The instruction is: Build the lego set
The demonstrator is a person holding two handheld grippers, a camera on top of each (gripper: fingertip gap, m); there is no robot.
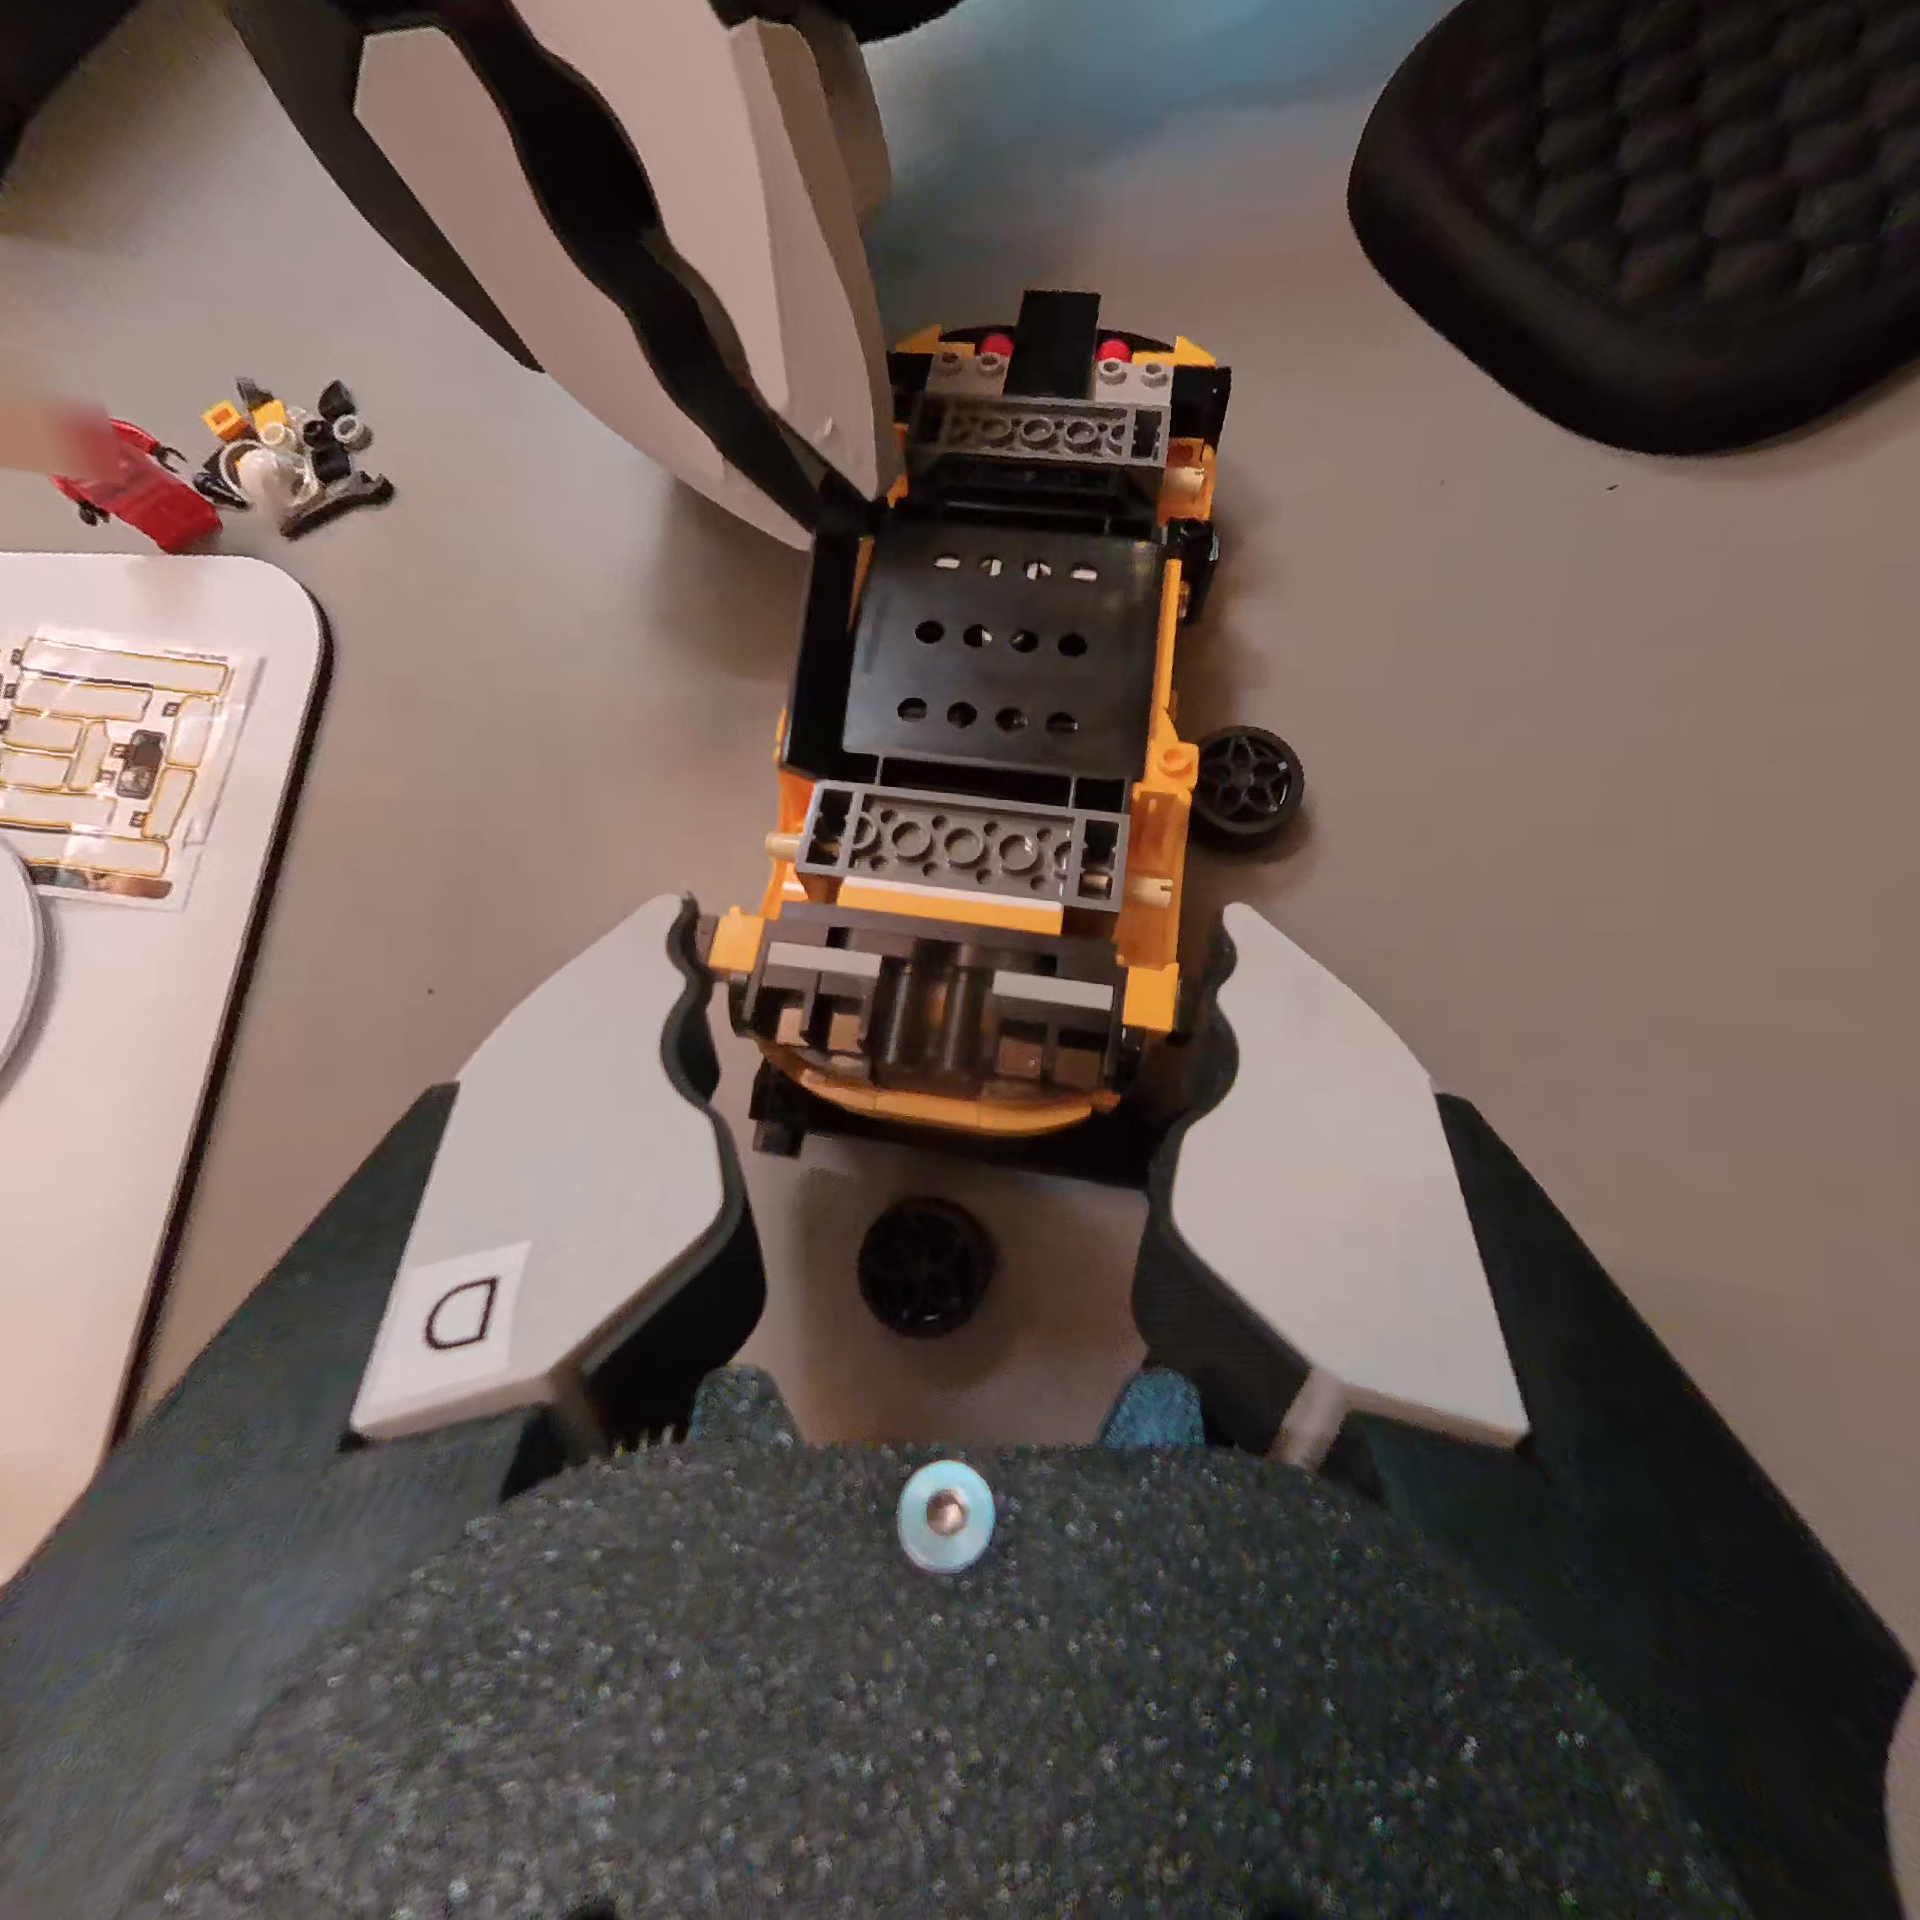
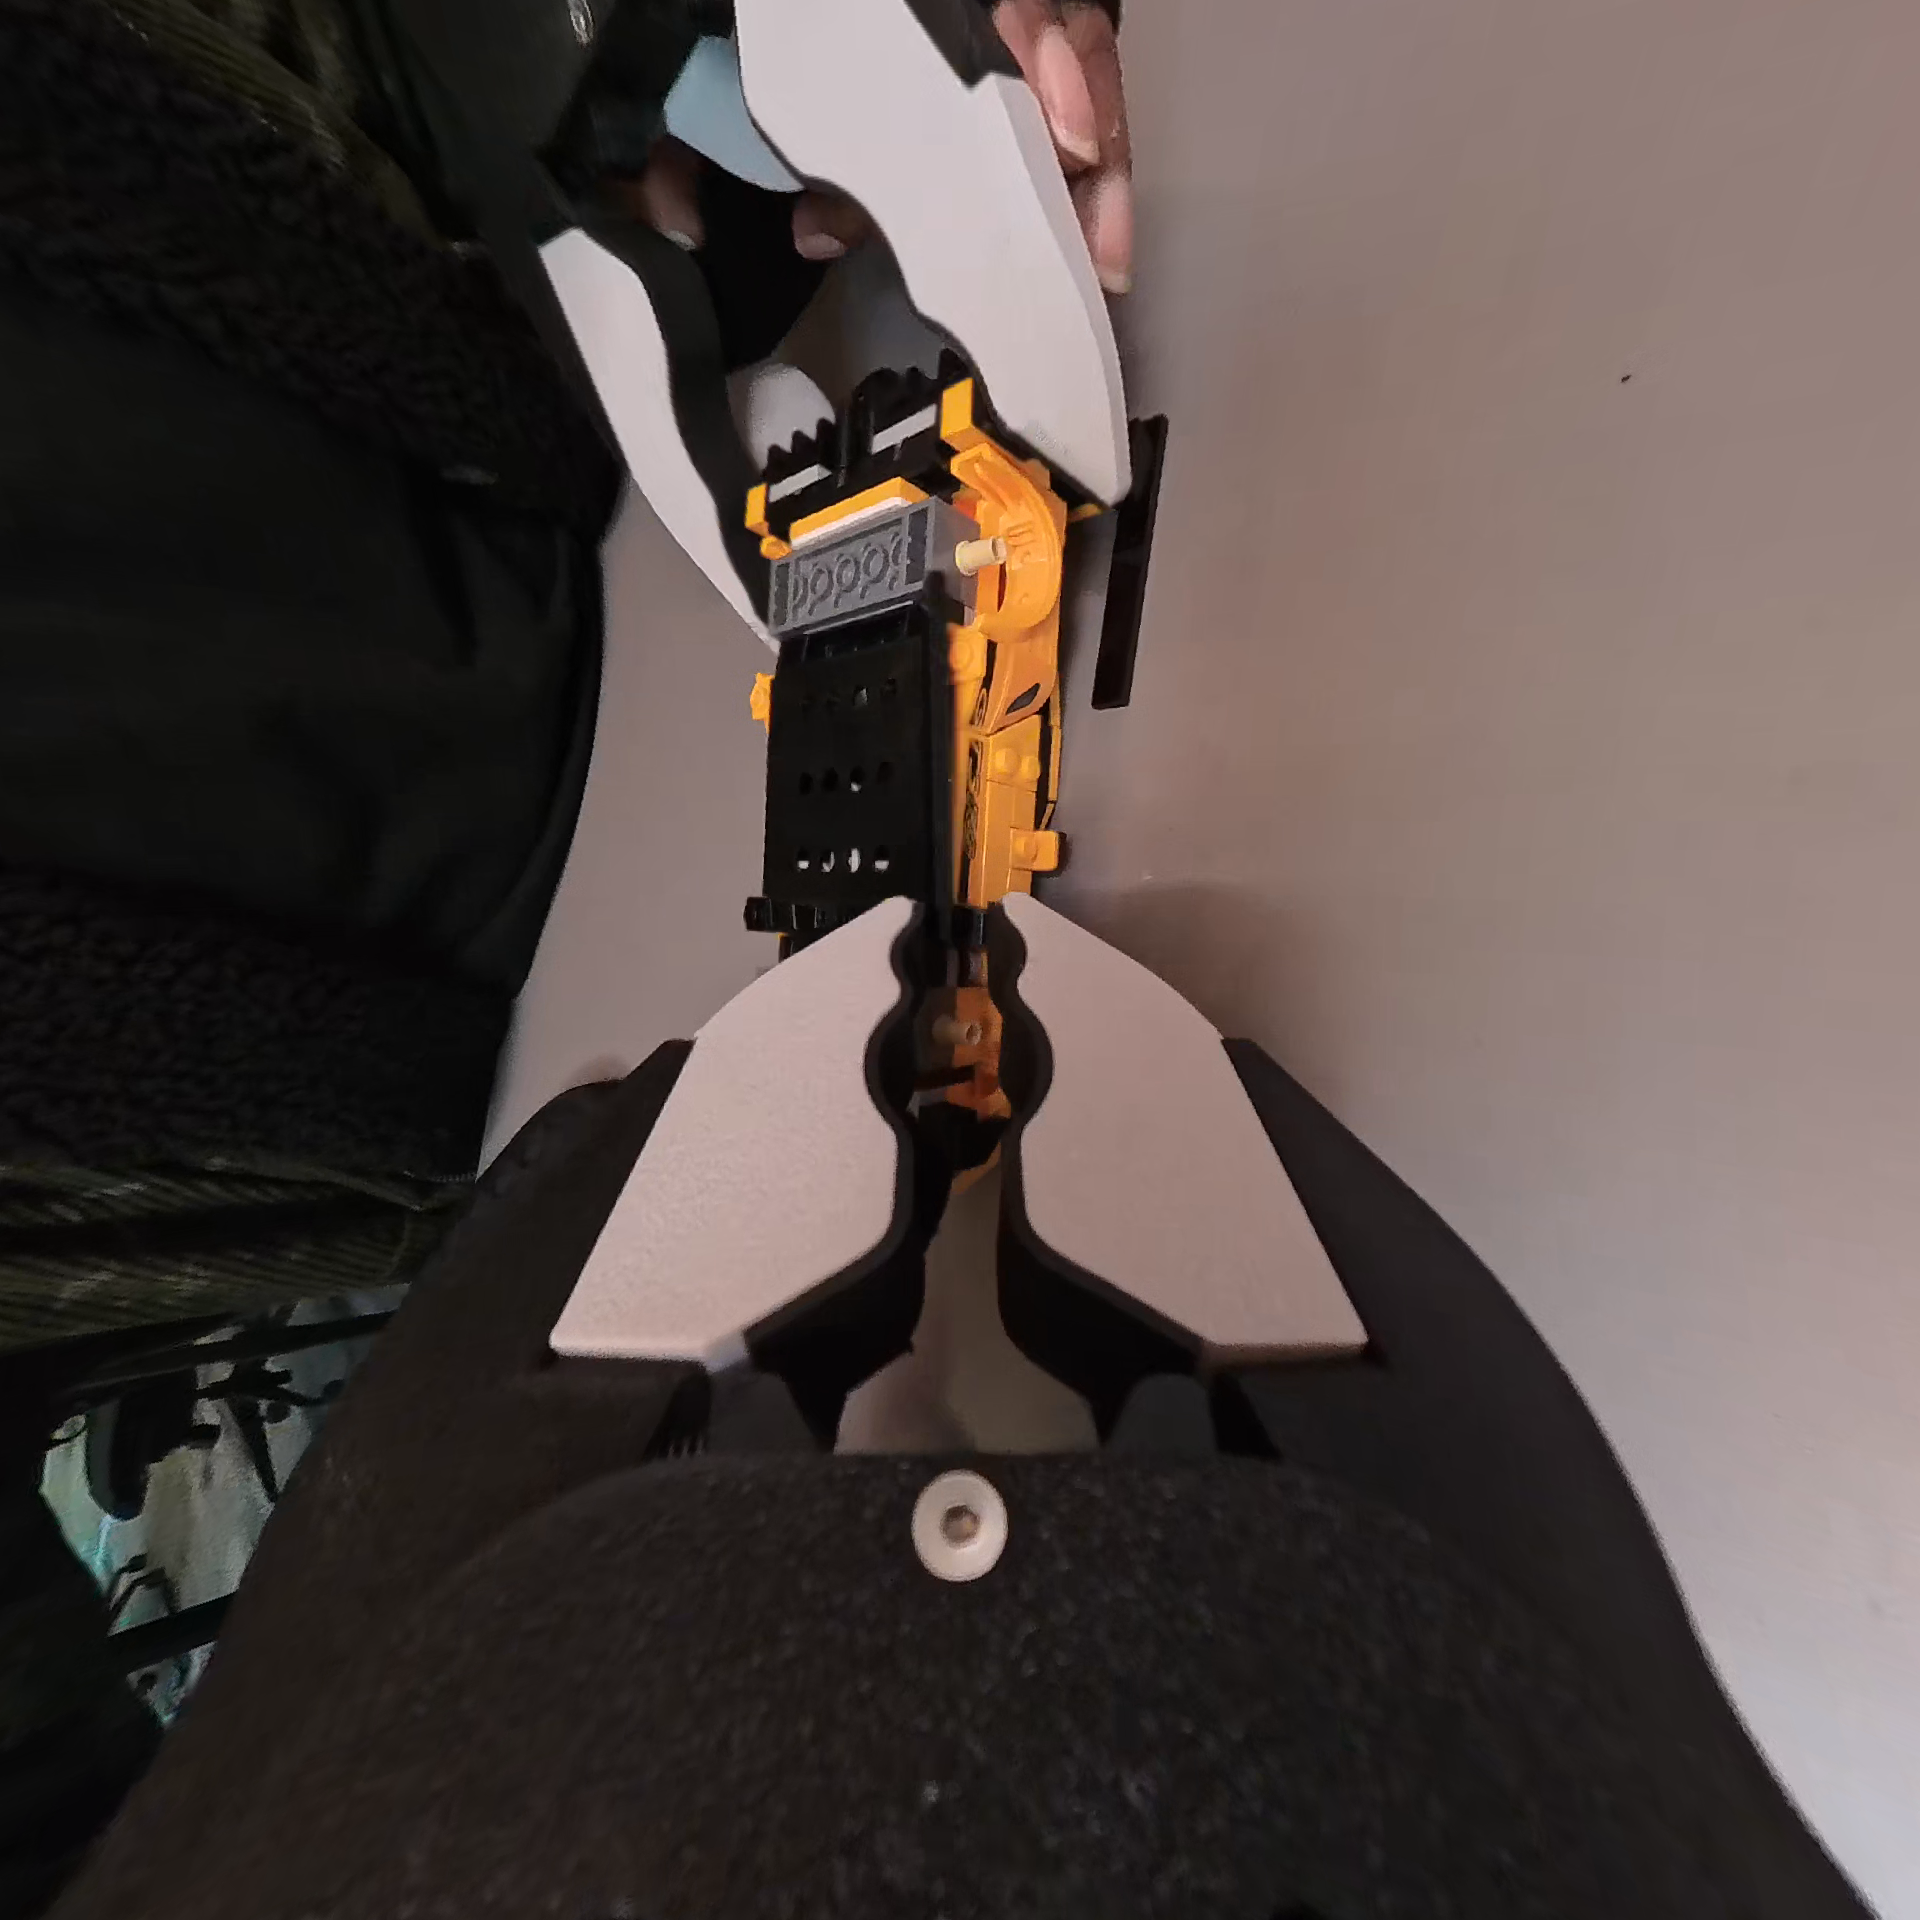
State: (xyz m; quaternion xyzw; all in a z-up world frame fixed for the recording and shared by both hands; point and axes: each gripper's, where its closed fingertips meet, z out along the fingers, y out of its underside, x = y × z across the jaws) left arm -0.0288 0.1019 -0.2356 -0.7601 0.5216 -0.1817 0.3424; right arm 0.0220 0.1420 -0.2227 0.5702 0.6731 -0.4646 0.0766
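Observation:
A yellow and black lego car (image 1: 997, 644) lies underside up on the grey table, its cream axle pins bare. My left gripper (image 1: 956, 935) has its fingers on both sides of the car's near end and is shut on it. My right gripper (image 2: 961, 925) is shut on the edge of the car (image 2: 852, 769) at the other end. It also shows in the left wrist view (image 1: 727, 312), with its tip on the car's far left corner. One loose black wheel (image 1: 1247, 784) lies beside the car. Another wheel (image 1: 925, 1268) lies between my left fingers.
A pile of small loose parts (image 1: 291, 457) and a red piece (image 1: 135, 488) lie at the left. A sticker sheet (image 1: 104, 769) rests on a white board (image 1: 260, 623). A black padded seat (image 1: 1662, 208) is at the top right. A black flat piece (image 2: 1132, 561) lies by the car. There is about 8 centimeters between the tips of the two grippers. The right gripper is farther from the wheel (image 1: 925, 1268), some 15 centimeters, than the left, some 6 centimeters.

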